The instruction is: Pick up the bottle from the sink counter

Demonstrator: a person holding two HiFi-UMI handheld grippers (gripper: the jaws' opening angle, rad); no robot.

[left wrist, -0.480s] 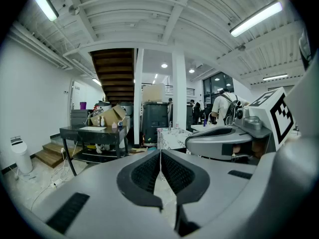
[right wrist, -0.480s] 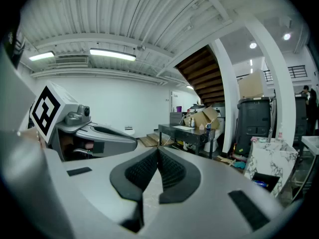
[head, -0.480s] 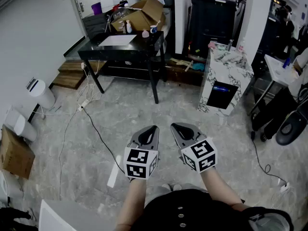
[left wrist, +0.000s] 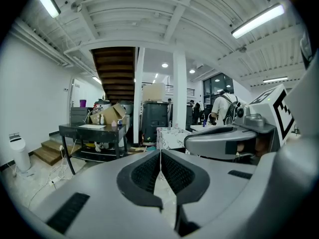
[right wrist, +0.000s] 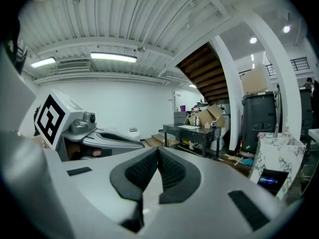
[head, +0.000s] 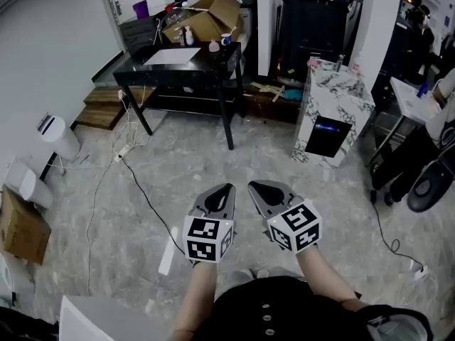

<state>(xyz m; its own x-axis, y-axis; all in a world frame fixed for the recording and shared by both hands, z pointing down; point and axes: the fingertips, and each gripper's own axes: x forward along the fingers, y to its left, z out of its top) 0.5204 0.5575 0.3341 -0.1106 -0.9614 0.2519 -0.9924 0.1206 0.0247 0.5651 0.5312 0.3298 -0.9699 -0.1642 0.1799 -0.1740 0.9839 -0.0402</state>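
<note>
Indoor workspace with a grey stone-pattern floor (head: 213, 162), white walls and strip lights under a ribbed ceiling.

Left gripper (head: 229, 188): jaws closed pad against pad, nothing between them. It is held low in front of the person and points slightly below level.

Right gripper (head: 252, 185): jaws likewise closed and empty. It sits just beside the left gripper with the tips angled toward each other, close but not touching. Each gripper carries its marker cube at the rear, above the person's forearm.

Beyond the grippers, a black cable (head: 142, 190) runs across the floor on the left side. A black table (head: 213, 69) stands ahead and to the left, carrying an open cardboard box (head: 206, 20), a sheet of paper and several small containers. Wooden steps (head: 103, 109) lie to the left of the table, and a white cylindrical bin (head: 60, 137) stands near the wall.

Ahead and to the right stands the marble-patterned sink counter (head: 334, 109), with a tall black bin (head: 313, 20) behind it. The bottle (head: 355, 65) appears to be a small pale upright item on the far part of the counter top, too small to confirm. It is well apart from both grippers.
</note>
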